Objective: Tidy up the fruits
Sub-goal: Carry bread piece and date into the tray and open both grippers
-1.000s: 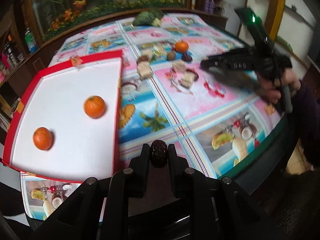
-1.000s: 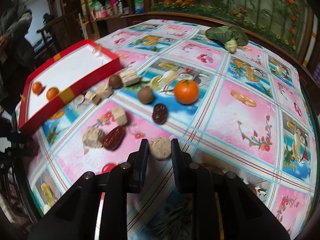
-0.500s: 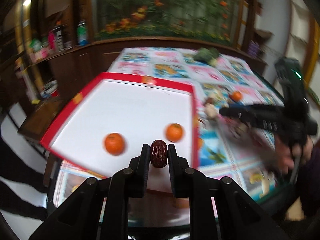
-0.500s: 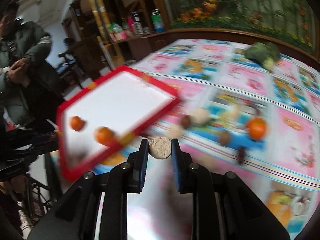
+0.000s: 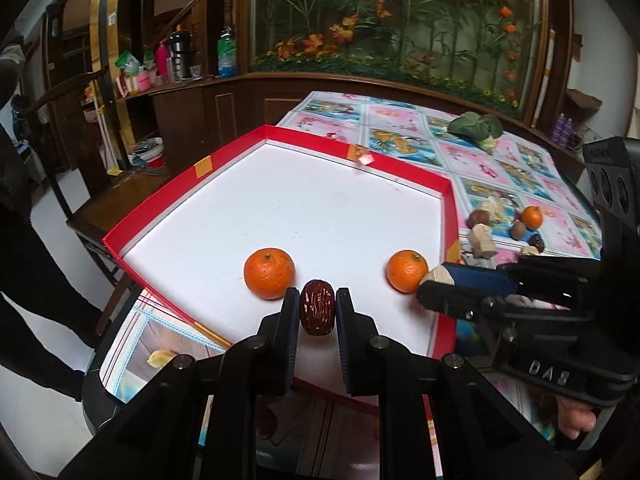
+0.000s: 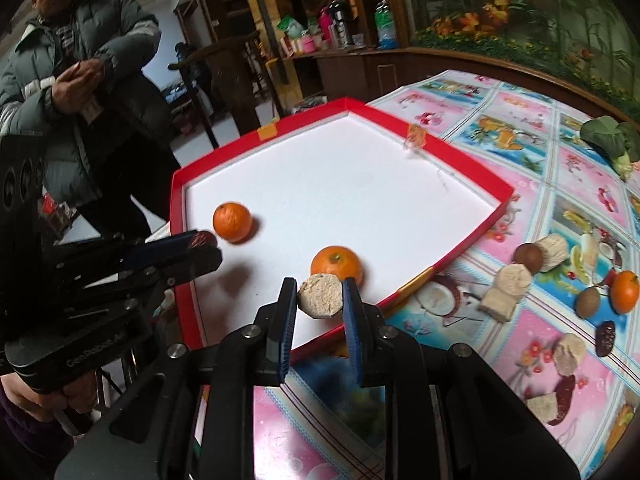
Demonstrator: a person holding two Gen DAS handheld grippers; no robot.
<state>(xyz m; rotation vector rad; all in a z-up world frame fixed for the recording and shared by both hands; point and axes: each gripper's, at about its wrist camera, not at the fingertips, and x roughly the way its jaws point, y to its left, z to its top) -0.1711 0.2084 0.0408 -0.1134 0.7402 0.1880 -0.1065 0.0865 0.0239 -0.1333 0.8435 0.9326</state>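
My left gripper [image 5: 317,312] is shut on a dark red date [image 5: 317,311], held over the near part of the red-rimmed white tray [image 5: 448,216]. Two oranges [image 5: 269,273] [image 5: 407,271] lie in the tray. My right gripper [image 6: 320,298] is shut on a beige cake piece [image 6: 320,295], above the tray's near edge [image 6: 460,258] beside an orange [image 6: 336,264]. The right gripper shows in the left view [image 5: 434,284], the left gripper in the right view [image 6: 204,244]. Another orange [image 6: 625,291], dates [image 6: 605,337] and cake pieces [image 6: 506,292] lie on the tablecloth.
A green vegetable [image 6: 612,140] lies at the far side of the table. A person in a grey jacket [image 6: 80,80] stands left of the table. Wooden furniture and shelves [image 5: 168,92] stand behind the tray. The round table's edge [image 5: 100,360] is near the tray's left corner.
Both grippers have swung left from the tablecloth to over the tray, each still holding its item. The right gripper now sits close beside the left one.
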